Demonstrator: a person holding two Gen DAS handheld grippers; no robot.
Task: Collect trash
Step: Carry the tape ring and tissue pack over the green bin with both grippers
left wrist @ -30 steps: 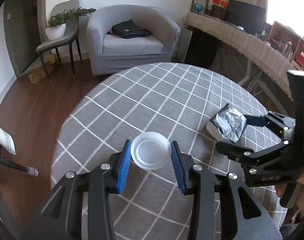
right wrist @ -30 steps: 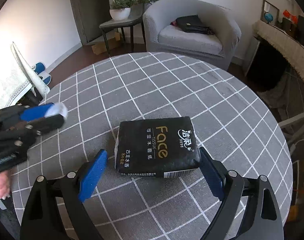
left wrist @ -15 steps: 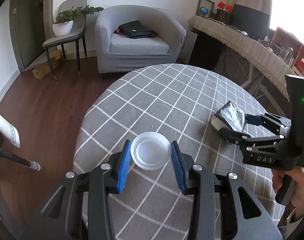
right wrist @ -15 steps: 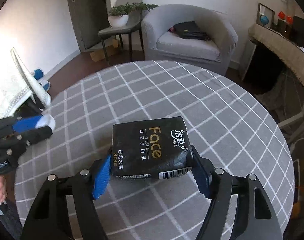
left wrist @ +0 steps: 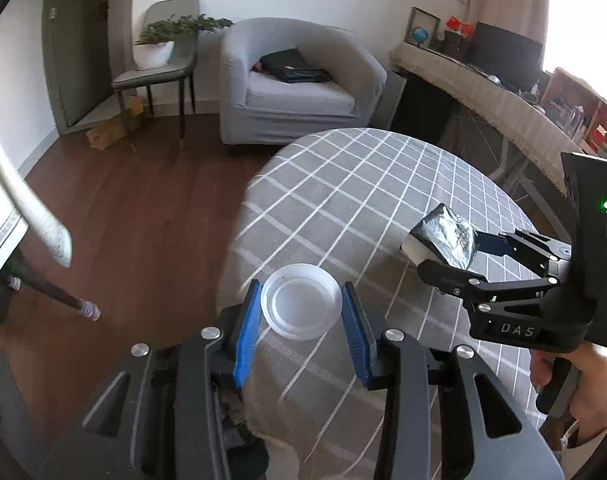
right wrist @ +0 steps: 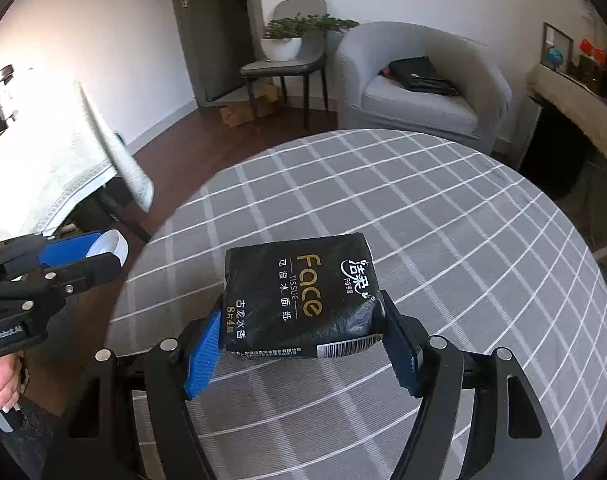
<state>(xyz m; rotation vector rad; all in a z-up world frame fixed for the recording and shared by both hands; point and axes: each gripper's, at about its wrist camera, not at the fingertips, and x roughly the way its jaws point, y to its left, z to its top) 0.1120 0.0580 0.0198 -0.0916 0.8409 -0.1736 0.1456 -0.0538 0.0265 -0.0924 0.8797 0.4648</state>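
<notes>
My left gripper (left wrist: 301,312) is shut on a white plastic lid (left wrist: 301,306) and holds it above the left edge of the round table (left wrist: 343,184). The lid also shows in the right wrist view (right wrist: 109,245), at the far left. My right gripper (right wrist: 301,336) is shut on a black tissue pack (right wrist: 303,292) marked "Face" and holds it lifted above the table (right wrist: 463,240). In the left wrist view the pack (left wrist: 447,236) shows at the right, held in the right gripper (left wrist: 463,258).
The table has a grey checked cloth. Beyond it stand a grey armchair (left wrist: 295,84) with a black bag, a chair with a potted plant (left wrist: 159,48), and a long desk (left wrist: 503,96) at the right. A white cloth (right wrist: 43,156) hangs at the left over wooden floor (left wrist: 123,208).
The right gripper closed on the tissue pack and lifted it off the table. The left gripper carried the lid leftward to the table's edge.
</notes>
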